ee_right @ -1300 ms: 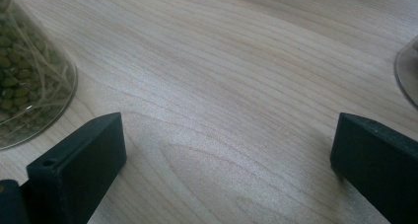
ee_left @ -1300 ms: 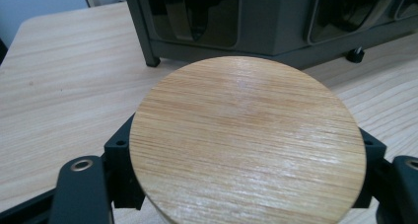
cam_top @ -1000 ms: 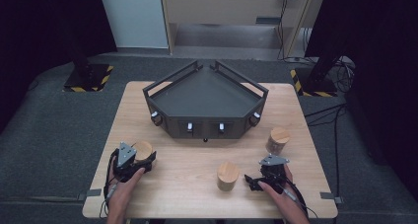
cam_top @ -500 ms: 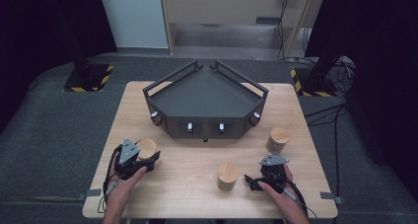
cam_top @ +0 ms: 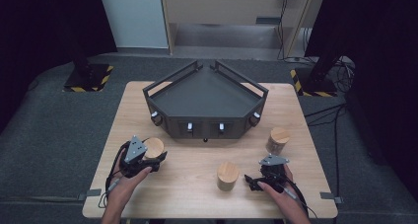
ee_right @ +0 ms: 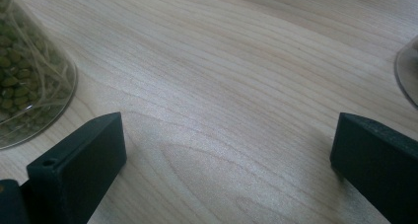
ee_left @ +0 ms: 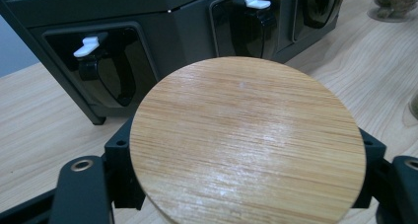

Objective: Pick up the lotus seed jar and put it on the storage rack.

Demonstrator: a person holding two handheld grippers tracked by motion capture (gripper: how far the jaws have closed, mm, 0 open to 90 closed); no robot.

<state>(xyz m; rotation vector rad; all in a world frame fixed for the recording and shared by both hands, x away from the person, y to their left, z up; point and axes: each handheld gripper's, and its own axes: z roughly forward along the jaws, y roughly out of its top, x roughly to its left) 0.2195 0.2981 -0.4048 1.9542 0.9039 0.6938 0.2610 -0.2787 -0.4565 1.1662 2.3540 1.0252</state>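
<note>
Clearly left hand-held gripper (cam_top: 148,157) clamped on round, smooth bamboo-lidded jar (ee_left: 246,140); right hand-held gripper (ee_right: 226,160) apart.

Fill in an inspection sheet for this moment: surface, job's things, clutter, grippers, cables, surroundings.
Surface: wooden table, bare between items.
Job's things: jar with a wooden lid clamped in the left gripper; two more lidded jars, middle and right; black angular tray unit at the back.
Clutter: nothing seen.
Grippers: left shut on the jar; right gripper open, jaws apart over bare wood.
Cables: one trails from each gripper; more on the floor at right.
Surroundings: grey floor, striped stand bases.
</note>
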